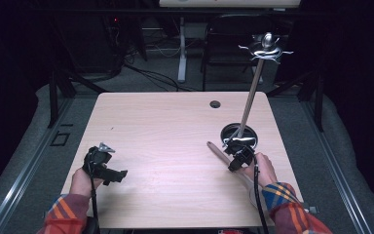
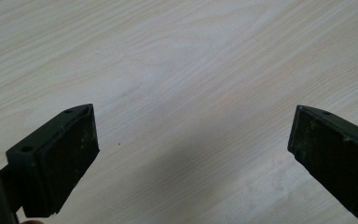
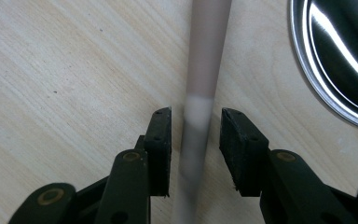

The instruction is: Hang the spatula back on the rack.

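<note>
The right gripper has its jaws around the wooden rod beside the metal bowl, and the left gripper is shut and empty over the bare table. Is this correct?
Not entirely. The left gripper is open, not shut: the left gripper view shows its two jaws far apart with bare table between them. The rest holds: the right gripper has its jaws on either side of the wooden rod, beside the metal bowl.
</note>
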`<state>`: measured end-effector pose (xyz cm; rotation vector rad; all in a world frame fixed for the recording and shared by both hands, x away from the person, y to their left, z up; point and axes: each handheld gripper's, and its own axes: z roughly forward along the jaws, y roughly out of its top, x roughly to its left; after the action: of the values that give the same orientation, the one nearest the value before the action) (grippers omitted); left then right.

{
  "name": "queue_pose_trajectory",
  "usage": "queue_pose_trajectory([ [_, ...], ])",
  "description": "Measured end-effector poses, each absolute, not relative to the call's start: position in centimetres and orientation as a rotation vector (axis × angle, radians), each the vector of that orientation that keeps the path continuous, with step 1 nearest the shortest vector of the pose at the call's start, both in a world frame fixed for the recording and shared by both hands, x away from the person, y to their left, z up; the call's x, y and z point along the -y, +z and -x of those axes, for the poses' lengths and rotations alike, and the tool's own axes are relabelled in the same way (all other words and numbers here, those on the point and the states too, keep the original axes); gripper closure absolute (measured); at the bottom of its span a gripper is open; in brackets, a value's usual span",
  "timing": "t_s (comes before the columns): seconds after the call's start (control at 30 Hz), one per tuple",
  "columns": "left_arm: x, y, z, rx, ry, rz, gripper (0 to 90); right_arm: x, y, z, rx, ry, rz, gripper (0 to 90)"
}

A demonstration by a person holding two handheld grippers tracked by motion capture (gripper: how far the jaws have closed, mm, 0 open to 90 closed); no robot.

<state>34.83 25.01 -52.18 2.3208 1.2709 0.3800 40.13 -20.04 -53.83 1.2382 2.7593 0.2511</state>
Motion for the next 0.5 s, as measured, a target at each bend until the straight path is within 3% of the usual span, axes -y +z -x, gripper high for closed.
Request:
queue_pose_trajectory([
  [0.5,-24.85,-52.11,-34.76,-1.260,0.401,-2.323,2.1,19.78,-54.04,-40.16,-2.758,0.234,-1.214,75.5],
])
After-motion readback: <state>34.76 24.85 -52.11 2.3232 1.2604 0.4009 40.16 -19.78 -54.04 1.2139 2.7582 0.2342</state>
